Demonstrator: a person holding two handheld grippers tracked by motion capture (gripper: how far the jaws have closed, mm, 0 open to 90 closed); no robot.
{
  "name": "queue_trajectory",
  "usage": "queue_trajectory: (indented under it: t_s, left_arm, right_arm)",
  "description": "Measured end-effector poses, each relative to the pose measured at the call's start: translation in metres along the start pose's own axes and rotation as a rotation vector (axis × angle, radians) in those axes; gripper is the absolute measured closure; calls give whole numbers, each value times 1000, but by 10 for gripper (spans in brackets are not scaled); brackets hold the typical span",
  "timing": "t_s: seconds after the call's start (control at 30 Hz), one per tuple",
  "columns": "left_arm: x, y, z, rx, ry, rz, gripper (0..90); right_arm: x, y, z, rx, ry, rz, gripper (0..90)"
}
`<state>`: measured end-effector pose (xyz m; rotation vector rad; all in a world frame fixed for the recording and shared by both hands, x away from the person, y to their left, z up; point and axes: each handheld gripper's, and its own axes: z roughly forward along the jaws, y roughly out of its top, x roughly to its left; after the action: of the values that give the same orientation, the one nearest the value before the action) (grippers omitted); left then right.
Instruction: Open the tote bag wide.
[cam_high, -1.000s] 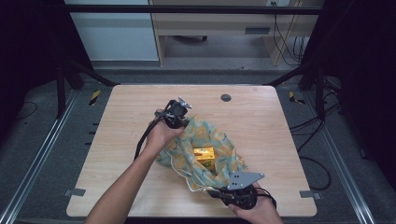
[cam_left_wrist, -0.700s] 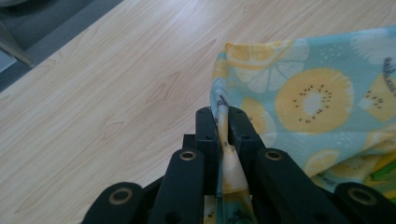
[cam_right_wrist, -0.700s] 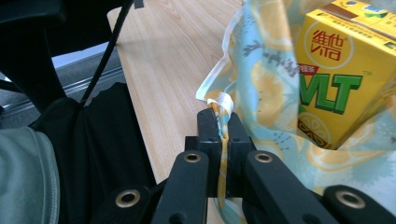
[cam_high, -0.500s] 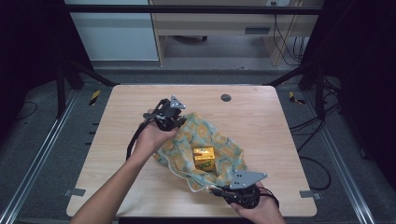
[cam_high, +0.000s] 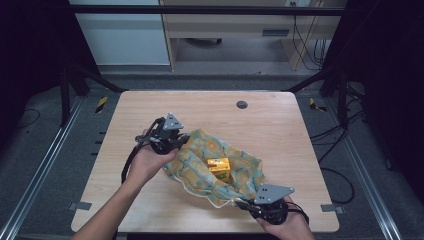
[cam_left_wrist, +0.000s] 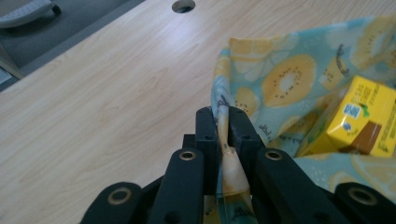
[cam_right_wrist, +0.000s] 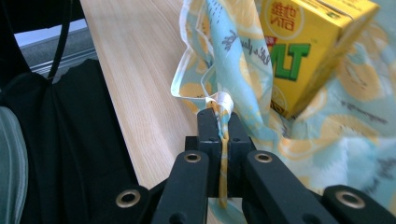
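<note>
In the high view, the cloth (cam_high: 215, 165) is stretched between left gripper (cam_high: 172, 141) and right gripper (cam_high: 260, 207), the yellow carton (cam_high: 219, 168) lying between them. In the left gripper view, a cloth edge (cam_left_wrist: 223, 126) is clamped, jaws having just closed. In the right gripper view, a hem (cam_right_wrist: 220, 116) is clenched, the carton (cam_right_wrist: 303, 46) just beyond.

Fruit-print cloth (cam_high: 235, 167) w/ teal ground, rumpled on table; yellow drink carton (cam_high: 219, 168) sits upright at cloth's mid.
</note>
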<state>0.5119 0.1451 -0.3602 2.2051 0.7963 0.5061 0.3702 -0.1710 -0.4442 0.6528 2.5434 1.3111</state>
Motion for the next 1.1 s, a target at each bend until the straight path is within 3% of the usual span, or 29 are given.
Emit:
queue_trajectory:
  t_s: [0.17,0.43,0.8,1.1]
  left_arm:
    - [-2,-20,6,17,-15,-19,842]
    - [-7,-40,18,51,-40,-27,840]
    - [-13,-68,37,110,-38,-19,838]
    - [-16,-89,45,120,-53,-38,838]
  right_arm:
    - [-4,-8,0,20,-3,16,890]
    - [-7,-15,11,81,18,22,890]
    - [-13,-23,15,122,25,49,890]
    - [-16,-29,17,161,25,64,889]
